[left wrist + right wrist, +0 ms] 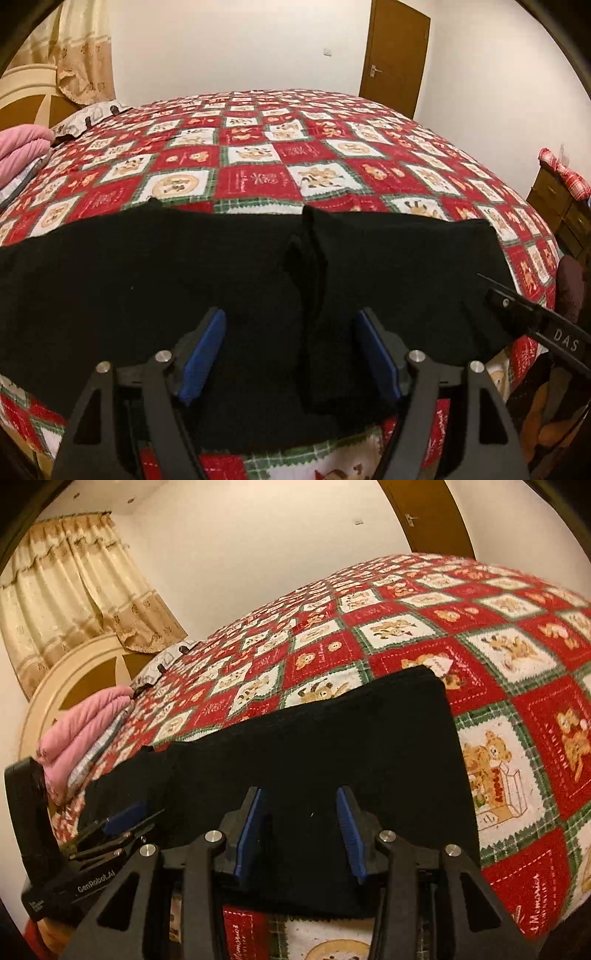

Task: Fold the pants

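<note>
Black pants (184,280) lie flat across the near edge of the bed, with a folded layer on top at the right (399,258) and a raised crease running toward me. My left gripper (292,354) hovers open over that crease, and its blue pads (207,350) stand wide apart and do not press on the cloth. In the right wrist view the pants (314,746) fill the middle. My right gripper (301,834) is open above their near hem with nothing pinched. The left gripper (122,825) shows at the lower left, and the right gripper (495,291) at the right edge.
A red, white and green teddy-bear quilt (258,155) covers the bed. Folded pink bedding (22,151) sits by the headboard (74,686) at the left. A wooden dresser (565,210) stands to the right, and a brown door (395,55) is behind.
</note>
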Available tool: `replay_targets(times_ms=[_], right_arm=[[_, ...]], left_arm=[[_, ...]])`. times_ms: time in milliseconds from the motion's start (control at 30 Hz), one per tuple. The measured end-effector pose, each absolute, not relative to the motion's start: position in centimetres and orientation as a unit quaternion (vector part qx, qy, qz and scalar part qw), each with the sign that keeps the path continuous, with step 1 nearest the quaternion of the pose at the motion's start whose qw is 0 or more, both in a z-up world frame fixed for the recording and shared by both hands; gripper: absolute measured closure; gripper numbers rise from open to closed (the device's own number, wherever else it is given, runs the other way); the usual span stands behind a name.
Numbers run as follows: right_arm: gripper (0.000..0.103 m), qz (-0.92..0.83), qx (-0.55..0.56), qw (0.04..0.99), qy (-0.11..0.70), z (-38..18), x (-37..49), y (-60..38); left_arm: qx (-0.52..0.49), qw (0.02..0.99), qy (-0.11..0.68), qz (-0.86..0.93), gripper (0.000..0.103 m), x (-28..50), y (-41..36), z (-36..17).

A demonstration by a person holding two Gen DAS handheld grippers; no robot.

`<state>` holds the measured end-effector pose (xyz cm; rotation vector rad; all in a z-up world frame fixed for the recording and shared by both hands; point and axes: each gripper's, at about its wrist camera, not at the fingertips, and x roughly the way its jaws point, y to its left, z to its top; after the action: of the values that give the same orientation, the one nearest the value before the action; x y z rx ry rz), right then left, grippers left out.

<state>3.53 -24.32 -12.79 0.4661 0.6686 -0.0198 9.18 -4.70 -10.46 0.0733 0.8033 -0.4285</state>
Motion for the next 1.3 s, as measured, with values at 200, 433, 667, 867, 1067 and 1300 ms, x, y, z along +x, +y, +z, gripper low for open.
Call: replay_targets(times_ms=[200,433,667,867,1067,1300], right_arm=[[0.058,0.001,0.242,0.912,0.330,-13.0,3.6,-24.8],[0.057,-0.008,0.244,0.907,0.343,-12.9,3.8,-24.6],[0.053,-0.006,0.233,0.908,0.347,-12.8,4.0,-24.5],[0.046,-0.004,0.227,0.910,0.348,-12.7,4.2,-24.1],[0.035,-0.005,0.197,0.916,0.349,-12.5,4.5,-22.9],[0.027,-0.015,0.161,0.921,0.355,-12.5,4.8,-21.9]], left_arm=[[0.044,0.897,0.396,-0.191,0.020,9.0,-4.9,-10.8],[0.046,0.896,0.400,-0.188,0.018,8.9,-4.8,-10.8],[0.047,0.894,0.404,-0.190,0.009,9.0,-5.0,-11.0],[0.050,0.895,0.398,-0.192,0.006,8.9,-5.2,-11.1],[0.053,0.896,0.394,-0.200,0.001,9.0,-5.3,-11.2],[0.057,0.894,0.393,-0.206,0.001,8.8,-5.1,-11.2]])
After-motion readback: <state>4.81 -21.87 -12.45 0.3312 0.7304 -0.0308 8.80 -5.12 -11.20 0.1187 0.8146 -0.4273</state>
